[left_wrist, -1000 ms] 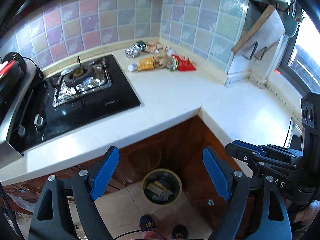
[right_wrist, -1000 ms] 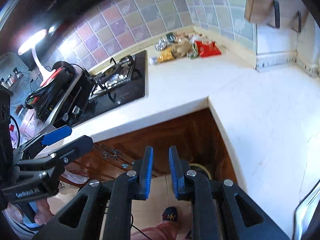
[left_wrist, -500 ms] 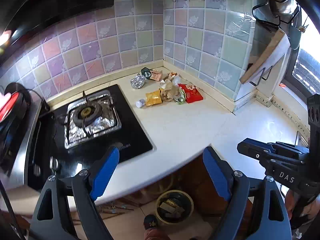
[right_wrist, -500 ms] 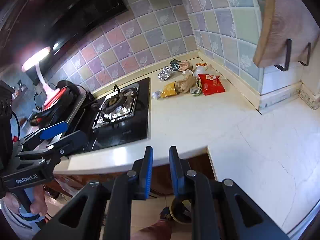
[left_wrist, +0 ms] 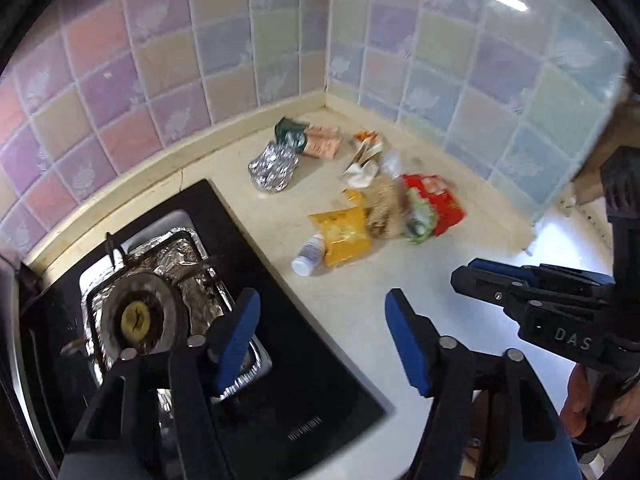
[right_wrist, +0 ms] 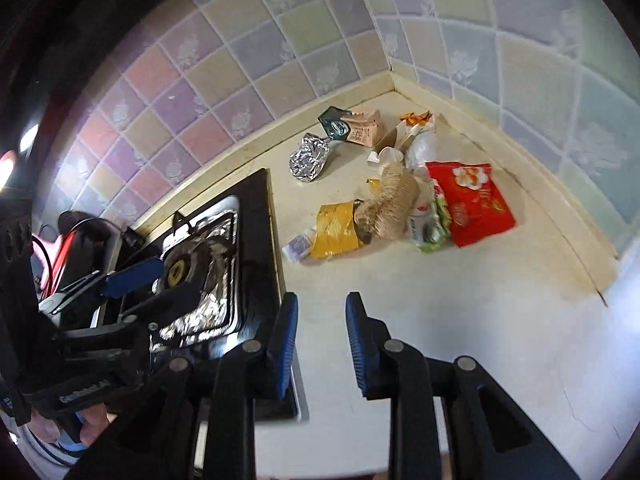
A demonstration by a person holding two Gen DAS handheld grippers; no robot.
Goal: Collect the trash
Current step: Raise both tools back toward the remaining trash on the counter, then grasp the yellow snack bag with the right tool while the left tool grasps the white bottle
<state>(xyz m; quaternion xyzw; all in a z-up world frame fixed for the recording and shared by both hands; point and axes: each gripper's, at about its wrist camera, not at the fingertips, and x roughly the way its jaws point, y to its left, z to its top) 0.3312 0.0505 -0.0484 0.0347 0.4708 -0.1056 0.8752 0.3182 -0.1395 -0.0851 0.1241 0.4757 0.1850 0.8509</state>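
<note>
A pile of trash lies in the counter's back corner: a yellow packet point(left_wrist: 343, 235) point(right_wrist: 336, 229), a small white bottle point(left_wrist: 307, 256) point(right_wrist: 297, 245), a crumpled foil ball point(left_wrist: 273, 168) point(right_wrist: 309, 157), a red packet point(left_wrist: 436, 202) point(right_wrist: 476, 199), a brown fuzzy lump point(right_wrist: 390, 204), a pink packet point(left_wrist: 322, 143) and white wrappers. My left gripper point(left_wrist: 322, 326) is open and empty, over the counter short of the pile. My right gripper point(right_wrist: 322, 334) is open a little and empty, to its right; it also shows in the left wrist view point(left_wrist: 520, 280).
A black gas hob point(left_wrist: 280, 380) with a foil-lined burner point(left_wrist: 138, 318) sits left of the trash. Tiled walls point(left_wrist: 256, 40) meet behind the pile. The pale counter point(right_wrist: 460, 320) stretches right. A red and black appliance point(right_wrist: 68, 236) stands at the far left.
Both grippers have risen from the floor bin under the counter and moved forward over the counter toward the trash pile. The right gripper's jaws have parted slightly. The bin has left view.
</note>
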